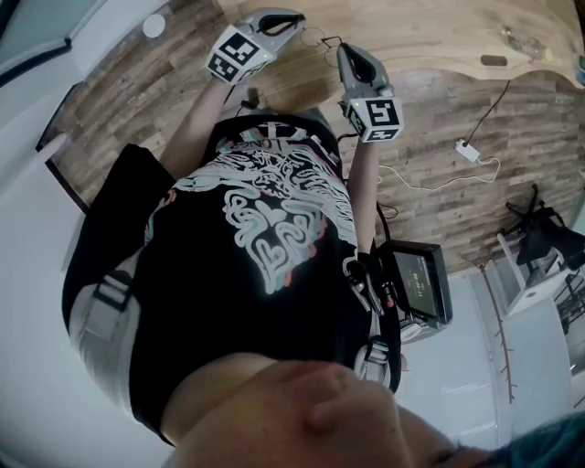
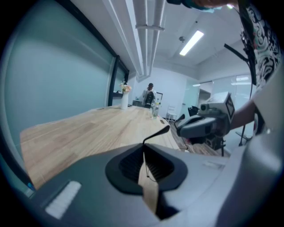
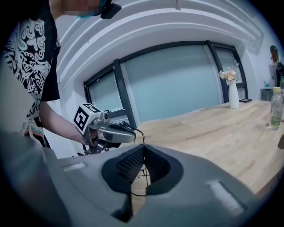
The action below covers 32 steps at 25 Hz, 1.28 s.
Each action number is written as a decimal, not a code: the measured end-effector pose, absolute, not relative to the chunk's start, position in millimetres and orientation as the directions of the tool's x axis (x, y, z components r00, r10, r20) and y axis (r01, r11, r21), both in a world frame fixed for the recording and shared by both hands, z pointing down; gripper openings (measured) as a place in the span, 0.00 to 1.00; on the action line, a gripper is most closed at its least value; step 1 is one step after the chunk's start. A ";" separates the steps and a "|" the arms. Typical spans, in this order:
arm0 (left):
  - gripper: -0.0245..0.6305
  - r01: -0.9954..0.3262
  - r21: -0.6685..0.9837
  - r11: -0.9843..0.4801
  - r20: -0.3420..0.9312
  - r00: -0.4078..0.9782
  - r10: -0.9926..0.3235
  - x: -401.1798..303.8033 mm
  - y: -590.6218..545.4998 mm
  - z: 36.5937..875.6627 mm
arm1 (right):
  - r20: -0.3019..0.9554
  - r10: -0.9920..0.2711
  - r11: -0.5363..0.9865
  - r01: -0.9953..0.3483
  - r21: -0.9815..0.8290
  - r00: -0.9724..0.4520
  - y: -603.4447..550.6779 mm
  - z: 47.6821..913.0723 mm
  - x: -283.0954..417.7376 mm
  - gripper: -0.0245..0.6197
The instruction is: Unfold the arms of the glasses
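Thin wire-framed glasses [image 1: 320, 41] hang above the edge of the wooden table [image 1: 430, 37], held between both grippers. My left gripper [image 1: 294, 20] is shut on one slim temple arm, whose dark tip [image 2: 158, 132] sticks out past the jaws of that gripper [image 2: 144, 148]. My right gripper [image 1: 345, 51] is shut on the wire frame. In the right gripper view a thin wire [image 3: 141, 133] rises from the closed right gripper [image 3: 143, 150], and a lens rim [image 3: 138, 189] shows below. The two grippers face each other, close together. Most of the glasses are hidden by the jaws.
A white vase with flowers [image 3: 234, 93] and a plastic bottle [image 3: 276, 108] stand farther along the table. A person [image 2: 148, 95] stands at the far end. On the floor lie a white adapter with its cable [image 1: 468, 151] and a black device [image 1: 416, 283].
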<state>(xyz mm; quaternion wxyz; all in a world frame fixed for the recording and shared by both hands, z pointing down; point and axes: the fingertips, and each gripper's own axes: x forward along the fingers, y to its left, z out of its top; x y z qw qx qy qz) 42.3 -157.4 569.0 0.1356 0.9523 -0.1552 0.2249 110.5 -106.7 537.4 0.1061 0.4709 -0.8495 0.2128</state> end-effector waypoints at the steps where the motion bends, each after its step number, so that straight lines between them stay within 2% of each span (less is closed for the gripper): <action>1: 0.03 -0.366 0.195 -0.910 0.461 0.853 -0.244 43.2 -159.7 568.9 | 0.372 -0.763 0.458 -0.848 -0.266 -0.529 -107.5 536.6 112.8 0.04; 11: 0.04 -0.397 0.215 -0.892 0.442 0.854 -0.273 38.5 -148.9 560.8 | 0.227 -0.829 0.410 -0.832 -0.375 -0.511 -89.7 514.5 124.6 0.04; 17: 0.04 -0.410 0.214 -0.887 0.424 0.857 -0.293 1.8 -131.6 533.3 | 0.170 -0.829 0.442 -0.810 -0.386 -0.533 -67.6 481.6 87.8 0.04; 32: 0.04 -0.421 0.201 -0.885 0.424 0.851 -0.309 -7.9 -129.1 524.8 | 0.173 -0.834 0.433 -0.815 -0.385 -0.524 -65.8 479.0 81.5 0.04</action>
